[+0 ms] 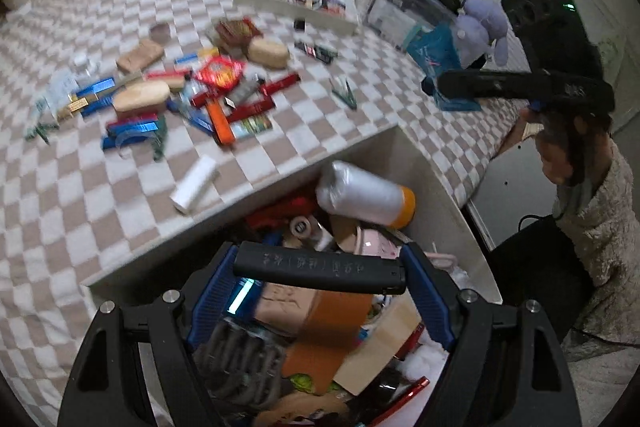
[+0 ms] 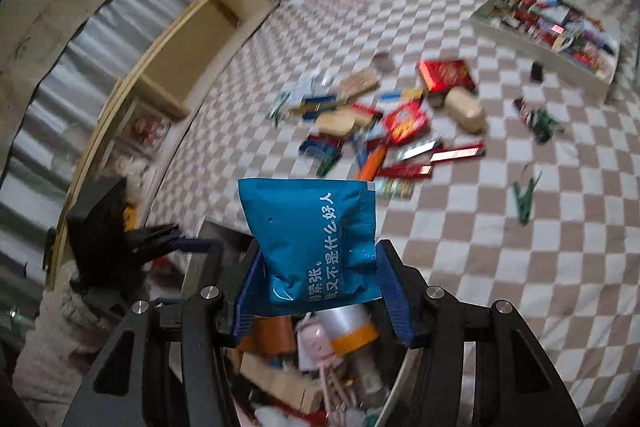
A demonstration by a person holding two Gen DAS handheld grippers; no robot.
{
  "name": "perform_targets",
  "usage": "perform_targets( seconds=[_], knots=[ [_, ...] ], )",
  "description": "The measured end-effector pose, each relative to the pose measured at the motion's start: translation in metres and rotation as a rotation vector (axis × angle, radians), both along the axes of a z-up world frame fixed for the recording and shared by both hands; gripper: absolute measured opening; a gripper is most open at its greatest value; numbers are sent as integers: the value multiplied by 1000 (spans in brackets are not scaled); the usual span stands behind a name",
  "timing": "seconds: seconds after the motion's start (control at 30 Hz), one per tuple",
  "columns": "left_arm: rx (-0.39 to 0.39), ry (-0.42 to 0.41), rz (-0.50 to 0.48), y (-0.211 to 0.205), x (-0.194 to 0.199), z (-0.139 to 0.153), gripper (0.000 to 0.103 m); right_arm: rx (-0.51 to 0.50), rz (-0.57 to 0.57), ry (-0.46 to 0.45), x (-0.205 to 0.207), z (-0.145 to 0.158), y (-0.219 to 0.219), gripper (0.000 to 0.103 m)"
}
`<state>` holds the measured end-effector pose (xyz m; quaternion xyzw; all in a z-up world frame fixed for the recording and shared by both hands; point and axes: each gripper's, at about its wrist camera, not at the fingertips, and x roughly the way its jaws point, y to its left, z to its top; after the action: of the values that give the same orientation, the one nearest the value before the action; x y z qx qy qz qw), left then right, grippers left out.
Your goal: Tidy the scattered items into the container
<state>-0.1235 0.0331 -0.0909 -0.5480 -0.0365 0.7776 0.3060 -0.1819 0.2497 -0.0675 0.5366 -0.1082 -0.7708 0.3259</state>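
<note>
- Checkered beige-and-white bed cover (image 1: 120,187) is carrying a scattered heap of colourful packets (image 1: 200,95) at 11 o'clock.
- Left gripper (image 1: 320,271) fingers are gripping a long black plastic bar (image 1: 320,267) above the cream open container (image 1: 440,195).
- Right gripper (image 2: 316,267) fingers are pinching a blue foil pouch (image 2: 308,231) over the container's contents at 6 o'clock.
</note>
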Motion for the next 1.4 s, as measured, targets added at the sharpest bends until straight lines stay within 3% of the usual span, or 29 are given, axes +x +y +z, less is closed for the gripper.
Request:
perform_targets(
  seconds=[0.07, 0.23, 0.27, 0.33, 0.57, 1.4],
  knots=[
    [15, -47, 1, 4, -2, -11, 82, 9, 32, -33, 4, -11, -4, 56],
    [-5, -72, -13, 12, -2, -23, 82, 57, 77, -104, 11, -34, -11, 56],
    [-7, -73, -20, 14, -1, -24, 84, 65, 86, -114, 12, -37, -12, 56],
    [-21, -59, -26, 18, 0, -24, 102, 82, 104, -121, 15, -40, -15, 56],
    [-47, -12, -61, 24, 4, -19, 102, 123, 167, -128, 21, -46, -28, 56],
    [-93, -19, -163, 32, 19, -21, 101, 340, 184, -112, 14, -57, -29, 57]
  ],
)
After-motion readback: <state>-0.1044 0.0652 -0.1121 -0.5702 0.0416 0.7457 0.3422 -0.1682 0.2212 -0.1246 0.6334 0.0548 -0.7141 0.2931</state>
